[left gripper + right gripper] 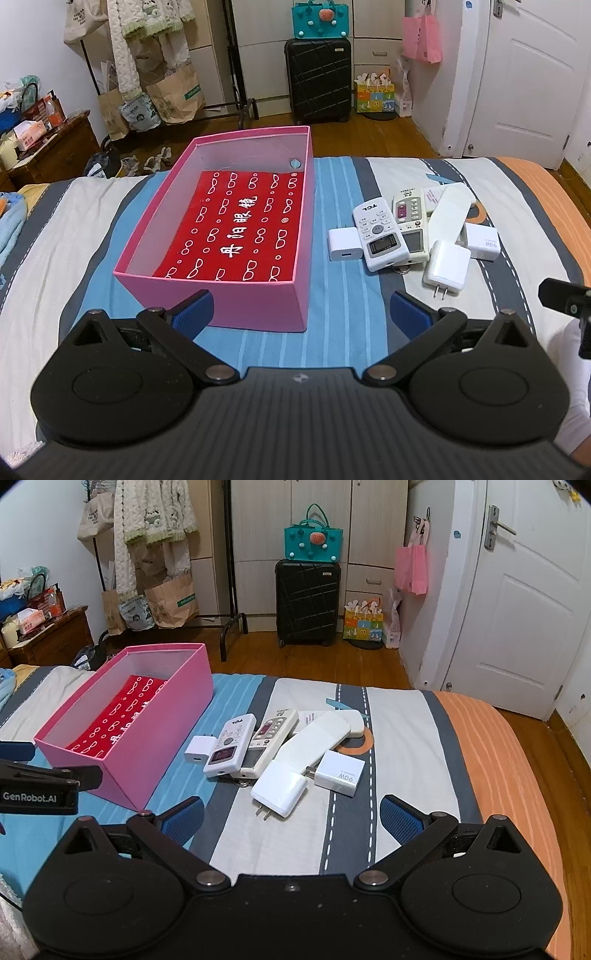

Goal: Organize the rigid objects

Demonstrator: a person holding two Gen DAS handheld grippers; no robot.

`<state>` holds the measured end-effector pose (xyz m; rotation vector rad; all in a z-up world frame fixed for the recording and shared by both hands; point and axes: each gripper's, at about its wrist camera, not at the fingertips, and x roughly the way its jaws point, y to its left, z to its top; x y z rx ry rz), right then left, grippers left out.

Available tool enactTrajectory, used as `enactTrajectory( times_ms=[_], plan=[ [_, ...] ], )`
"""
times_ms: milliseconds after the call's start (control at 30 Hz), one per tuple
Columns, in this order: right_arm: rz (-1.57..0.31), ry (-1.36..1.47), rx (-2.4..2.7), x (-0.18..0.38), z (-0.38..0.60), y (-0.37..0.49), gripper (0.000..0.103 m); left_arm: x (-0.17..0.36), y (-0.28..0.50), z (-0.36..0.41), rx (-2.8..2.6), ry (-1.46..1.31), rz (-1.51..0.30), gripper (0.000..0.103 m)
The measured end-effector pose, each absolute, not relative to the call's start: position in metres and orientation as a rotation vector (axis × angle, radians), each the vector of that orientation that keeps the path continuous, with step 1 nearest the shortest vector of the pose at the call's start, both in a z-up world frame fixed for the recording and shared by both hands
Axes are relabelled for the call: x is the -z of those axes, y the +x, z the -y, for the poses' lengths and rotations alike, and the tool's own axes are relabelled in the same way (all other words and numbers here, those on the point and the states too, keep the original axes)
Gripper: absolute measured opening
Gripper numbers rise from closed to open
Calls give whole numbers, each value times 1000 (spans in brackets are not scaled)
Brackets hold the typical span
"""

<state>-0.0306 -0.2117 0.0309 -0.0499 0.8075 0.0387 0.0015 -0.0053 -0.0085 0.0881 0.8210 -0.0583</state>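
pink box (221,291) floor (left view only); left gripper (301,314), right gripper (291,818) spread empty.

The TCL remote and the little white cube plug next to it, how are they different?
The TCL remote is long and flat; the cube plug is short and boxy. The remote has buttons and a small screen; the plug is plain, with one slot on its end. The remote leans against the cream remote; the plug lies by itself on the bed, touching only the TCL remote. Both are white and sit outside the pink box.
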Motion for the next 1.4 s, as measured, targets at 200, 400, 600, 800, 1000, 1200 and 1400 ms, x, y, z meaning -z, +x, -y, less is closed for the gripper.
enactTrajectory(
  times_ms=[200,400,600,800,1000,1200,1400],
  plan=[
    [-795,-81,-32,-35,208,-33,102,9,2,5,54,94,-826,103],
    [-788,-85,-33,-37,208,-35,102,10,2,5,52,100,-834,103],
    [-787,-90,-30,-38,208,-35,102,10,2,5,52,100,-835,103],
    [-798,-91,-25,-36,209,-34,102,11,0,7,56,110,-839,103],
    [-804,-80,-24,-35,211,-33,102,7,-2,9,71,117,-827,103],
    [-689,-46,-52,-43,211,-37,102,-7,1,-1,139,27,-810,103],
    [-432,-136,-70,-56,200,-44,102,-33,8,-14,153,100,-776,103]
  ],
)
